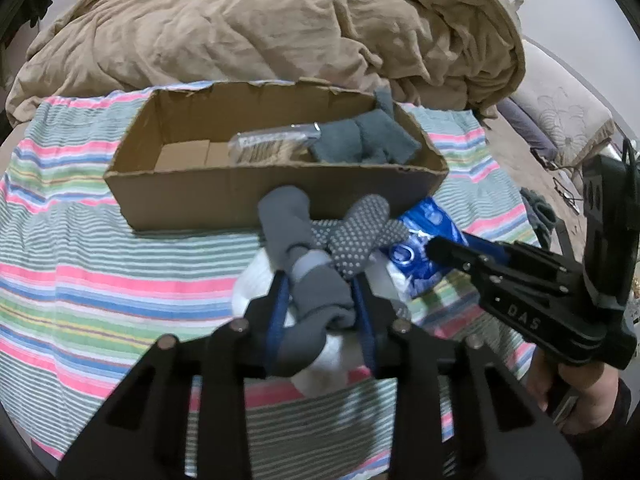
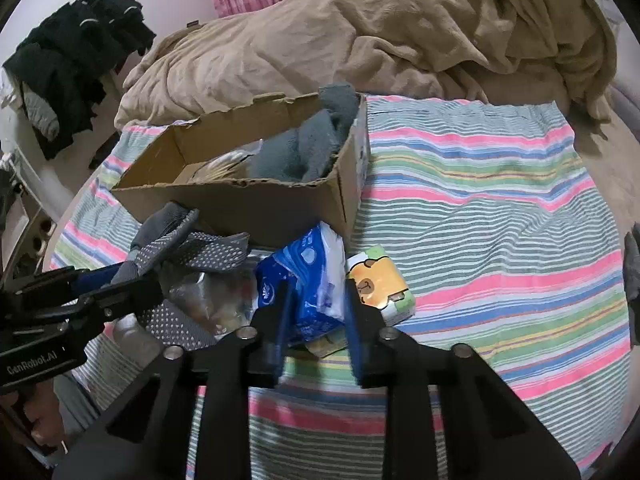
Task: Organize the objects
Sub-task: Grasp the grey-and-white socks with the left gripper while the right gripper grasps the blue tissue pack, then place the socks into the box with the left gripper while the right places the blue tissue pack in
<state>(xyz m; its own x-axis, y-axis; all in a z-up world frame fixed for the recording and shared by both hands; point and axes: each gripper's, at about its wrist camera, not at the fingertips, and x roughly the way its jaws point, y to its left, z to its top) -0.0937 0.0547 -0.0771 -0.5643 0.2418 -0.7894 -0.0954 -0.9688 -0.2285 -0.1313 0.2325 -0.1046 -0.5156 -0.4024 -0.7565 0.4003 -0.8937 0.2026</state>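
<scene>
An open cardboard box [image 1: 276,196] [image 2: 280,208] stands on the striped bedspread, holding grey cloth [image 1: 360,140] [image 2: 304,148] and a clear packet [image 1: 276,144]. My left gripper [image 1: 320,280] is shut on a bundle of grey dotted socks [image 1: 320,256] [image 2: 192,248], held in front of the box. My right gripper [image 2: 316,292] is closed around a blue-and-white tissue pack [image 2: 308,280] [image 1: 420,248] just right of the socks. A yellow cartoon tissue pack [image 2: 380,280] lies beside it. A clear plastic bag [image 2: 208,300] lies under the socks.
A crumpled tan duvet [image 1: 280,28] [image 2: 380,28] is piled behind the box. The striped spread [image 2: 500,220] stretches to the right. Dark clothes [image 2: 76,60] hang at far left. White items [image 1: 256,288] lie beneath the socks.
</scene>
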